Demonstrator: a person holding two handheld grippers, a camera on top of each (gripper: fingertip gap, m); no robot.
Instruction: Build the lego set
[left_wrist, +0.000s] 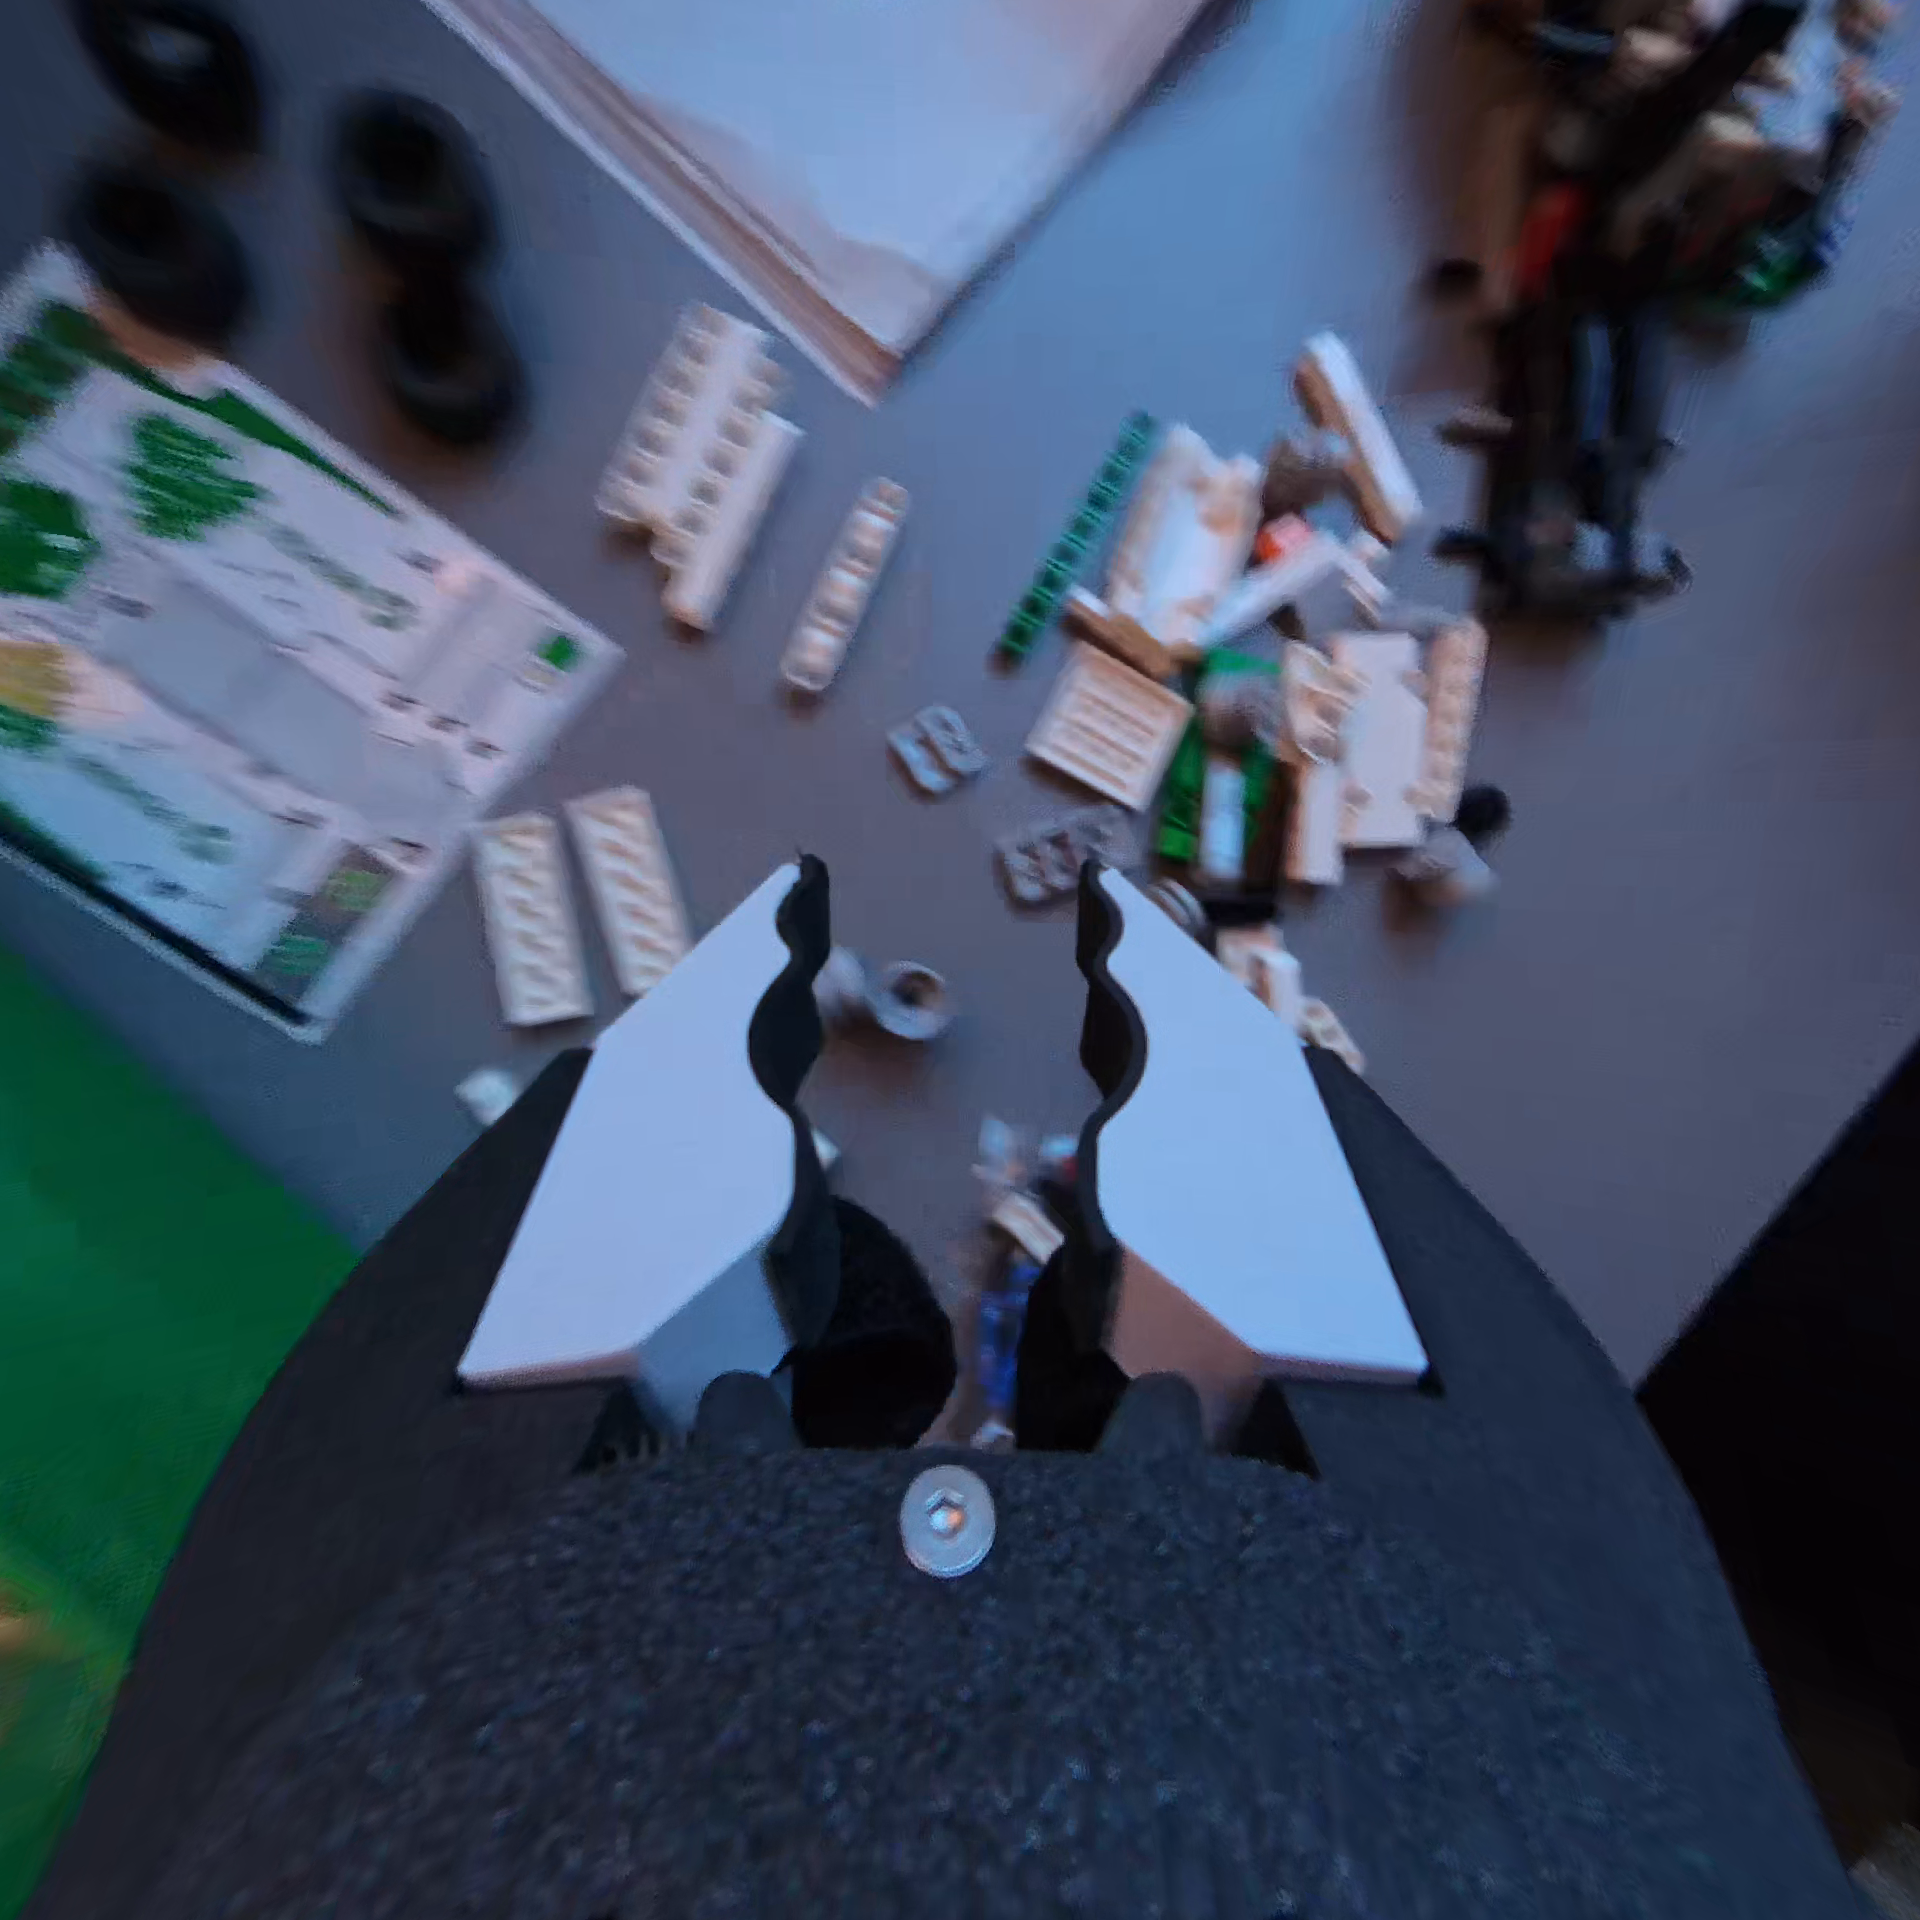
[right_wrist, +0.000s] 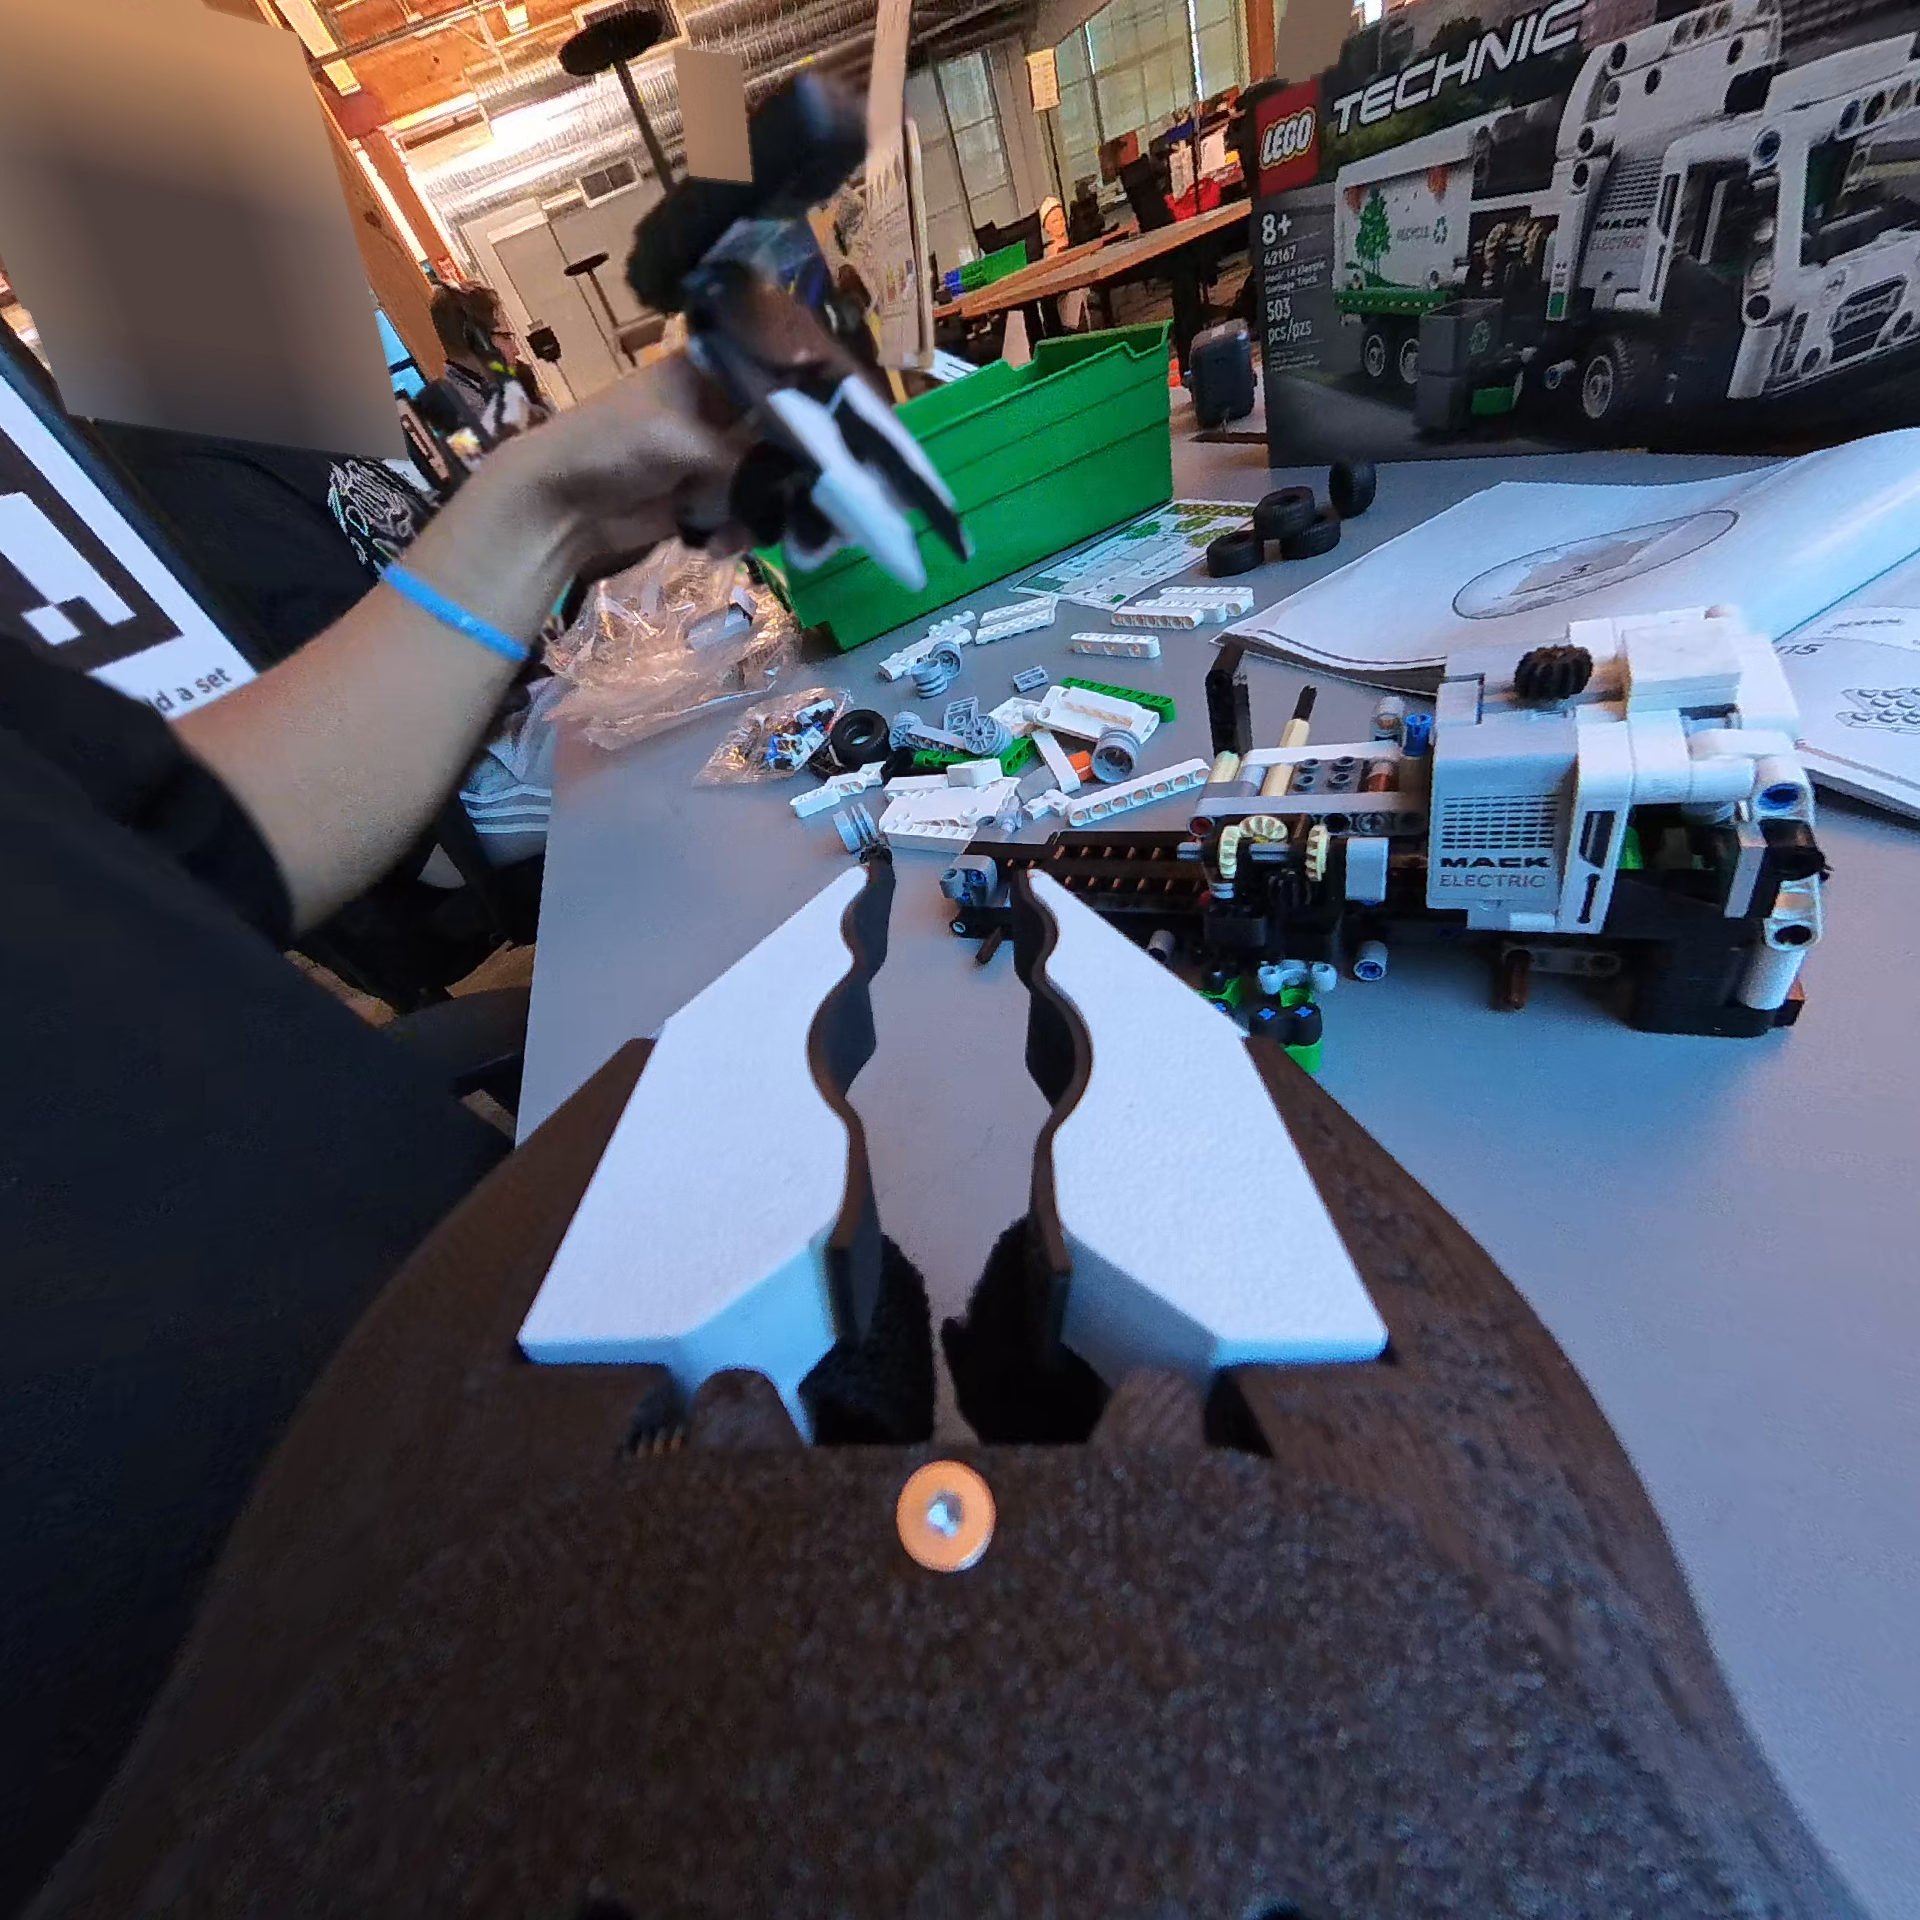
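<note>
Left gripper (left_wrist: 945, 883), open and empty, hovers above loose pieces (left_wrist: 1226, 665) beside the truck (right_wrist: 1507, 831); right gripper (right_wrist: 951, 883) open too. Picking comes next.

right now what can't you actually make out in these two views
- Left wrist view: motion blur smears the pile of white, green and tan bricks; single parts are indistinct.
- Left wrist view: dark half-built chassis, blurred and cut by the top edge.
- Right wrist view: raised left gripper is blurred; anything held is unclear.
</note>
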